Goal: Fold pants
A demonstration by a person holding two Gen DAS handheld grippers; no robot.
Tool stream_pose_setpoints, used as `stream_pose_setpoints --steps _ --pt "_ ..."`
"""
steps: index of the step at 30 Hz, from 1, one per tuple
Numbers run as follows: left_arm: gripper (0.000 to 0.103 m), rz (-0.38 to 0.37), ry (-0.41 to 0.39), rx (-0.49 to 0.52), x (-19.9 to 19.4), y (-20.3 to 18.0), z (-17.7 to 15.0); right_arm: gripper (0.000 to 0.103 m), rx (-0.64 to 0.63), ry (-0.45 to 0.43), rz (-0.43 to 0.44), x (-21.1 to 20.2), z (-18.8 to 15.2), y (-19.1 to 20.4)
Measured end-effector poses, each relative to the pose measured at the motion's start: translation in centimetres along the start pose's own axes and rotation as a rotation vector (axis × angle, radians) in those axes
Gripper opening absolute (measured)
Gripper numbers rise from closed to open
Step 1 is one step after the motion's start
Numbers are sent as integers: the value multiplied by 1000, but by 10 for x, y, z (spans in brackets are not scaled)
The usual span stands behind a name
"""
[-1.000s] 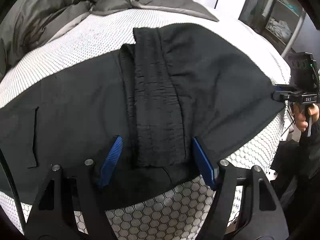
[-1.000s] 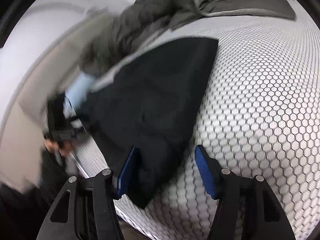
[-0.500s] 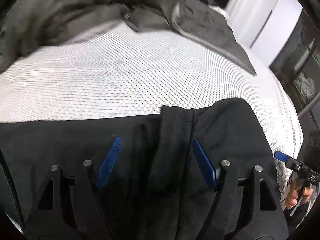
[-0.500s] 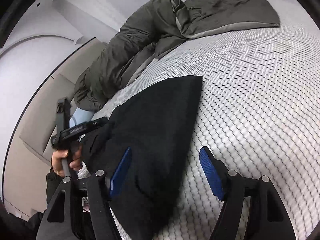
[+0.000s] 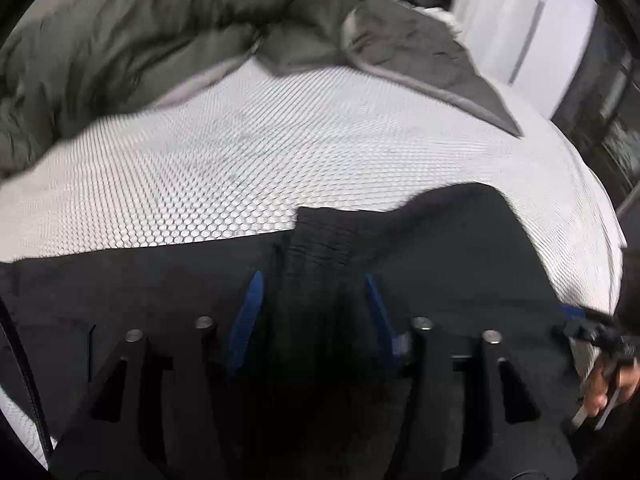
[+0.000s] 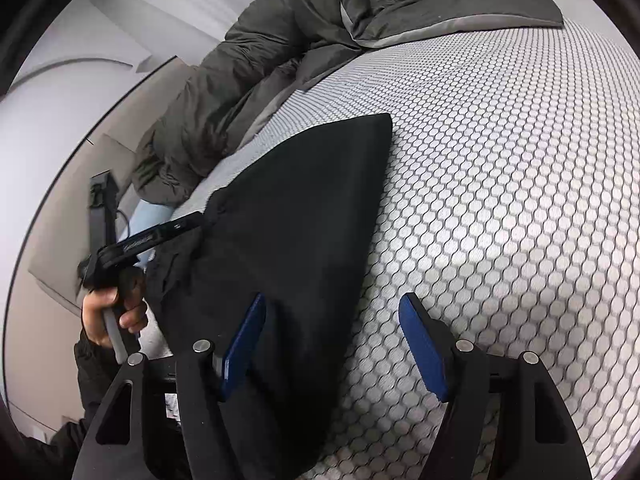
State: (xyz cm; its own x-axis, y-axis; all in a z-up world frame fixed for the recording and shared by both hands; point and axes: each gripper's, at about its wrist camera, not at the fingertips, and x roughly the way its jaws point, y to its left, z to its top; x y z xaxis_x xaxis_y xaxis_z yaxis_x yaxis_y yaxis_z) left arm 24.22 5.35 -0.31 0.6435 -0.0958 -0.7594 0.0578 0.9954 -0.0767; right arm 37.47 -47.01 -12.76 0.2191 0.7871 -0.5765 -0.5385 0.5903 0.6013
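Bed (image 6: 500, 168): white cover with a honeycomb print, filling most of both views.
Duvet (image 6: 280, 52): dark grey-green, bunched at the far side of the bed.
Pants (image 6: 288, 232): black, lying flat along the near edge of the bed, with a ribbed waistband (image 5: 320, 236) folded on top.
Left hand-held gripper (image 5: 314, 300): blue pads either side of the waistband, jaws just been closing, fabric between them; whether the pads press on it I cannot tell.
Right hand-held gripper (image 6: 334, 340): released, jaws spread; the left pad sits over the pants edge, the right pad over bare cover.
Person: a hand (image 6: 108, 312) grips the left tool's handle.
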Motion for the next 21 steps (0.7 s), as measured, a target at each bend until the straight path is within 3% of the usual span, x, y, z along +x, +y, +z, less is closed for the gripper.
stream_pose_setpoints --steps 1,3,5,7,9,12,17,21 --pt "73 -8 -9 17 -6 -7 -4 71 6 1 19 0 -3 1" --pt "78 -42 -36 48 -12 -32 -13 66 17 5 43 1 -7 0" --pt "80 -125 -17 119 -4 -66 -26 59 36 19 55 9 -9 2" --pt "80 -167 53 248 15 -102 -38 46 49 25 28 14 -15 4" --pt "80 -92 115 356 33 -126 -52 32 47 20 17 11 -23 5" --pt "81 -57 103 425 39 -137 -60 25 57 10 9 0 -41 4" --pt "81 -113 106 347 30 -125 -50 25 32 5 56 -16 -71 9" --pt "81 -268 43 301 0 -139 -55 26 27 8 75 -23 -75 13"
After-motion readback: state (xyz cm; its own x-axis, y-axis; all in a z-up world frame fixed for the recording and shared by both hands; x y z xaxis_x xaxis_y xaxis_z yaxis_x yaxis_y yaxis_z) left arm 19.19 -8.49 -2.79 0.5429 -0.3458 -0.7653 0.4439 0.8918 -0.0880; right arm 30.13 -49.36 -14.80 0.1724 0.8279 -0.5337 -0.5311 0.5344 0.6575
